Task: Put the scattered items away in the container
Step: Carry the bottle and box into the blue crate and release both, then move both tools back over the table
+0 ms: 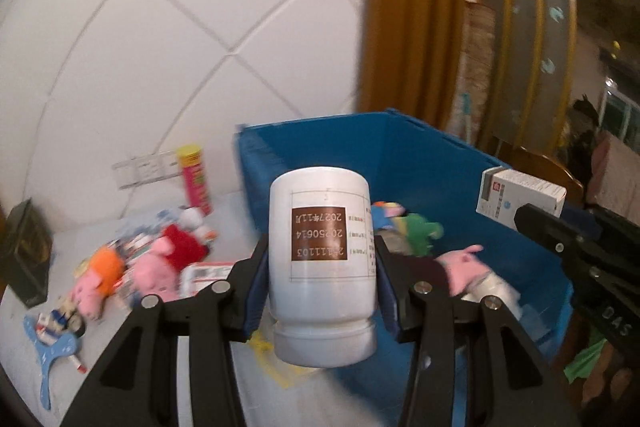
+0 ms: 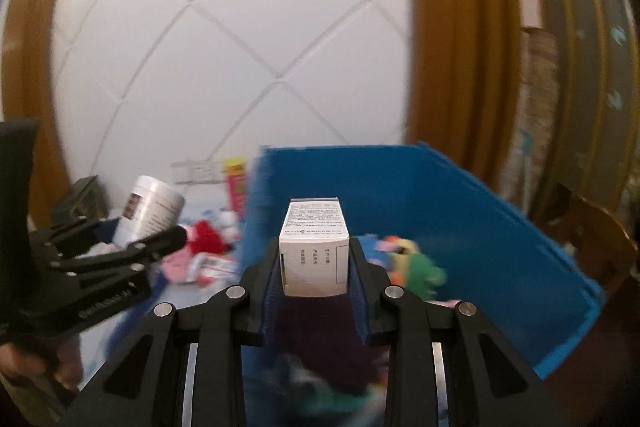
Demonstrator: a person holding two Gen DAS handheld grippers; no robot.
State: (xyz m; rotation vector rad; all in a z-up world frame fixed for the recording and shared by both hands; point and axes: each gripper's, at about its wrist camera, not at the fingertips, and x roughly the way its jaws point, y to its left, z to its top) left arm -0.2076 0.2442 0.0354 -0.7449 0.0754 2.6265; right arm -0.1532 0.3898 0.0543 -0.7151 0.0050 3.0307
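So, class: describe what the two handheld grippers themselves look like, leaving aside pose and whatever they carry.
Both the left gripper and the right gripper are matte black, with angular linkage arms that have cut-out windows and round silver pivot pins. Their jaws are lined with ribbed blue pads. White lettering, too blurred to read, marks each body. No cables or sleeves show.

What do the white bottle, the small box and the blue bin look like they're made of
White bottle, held in the left gripper: likely plastic, smooth with a soft sheen and a moulded cap.
Small white box, held in the right gripper: looks like thin printed cardboard, matte, with crisp folded edges.
Blue bin: probably rigid plastic sheet, flat thin walls with straight folds; blur leaves the surface texture unclear.
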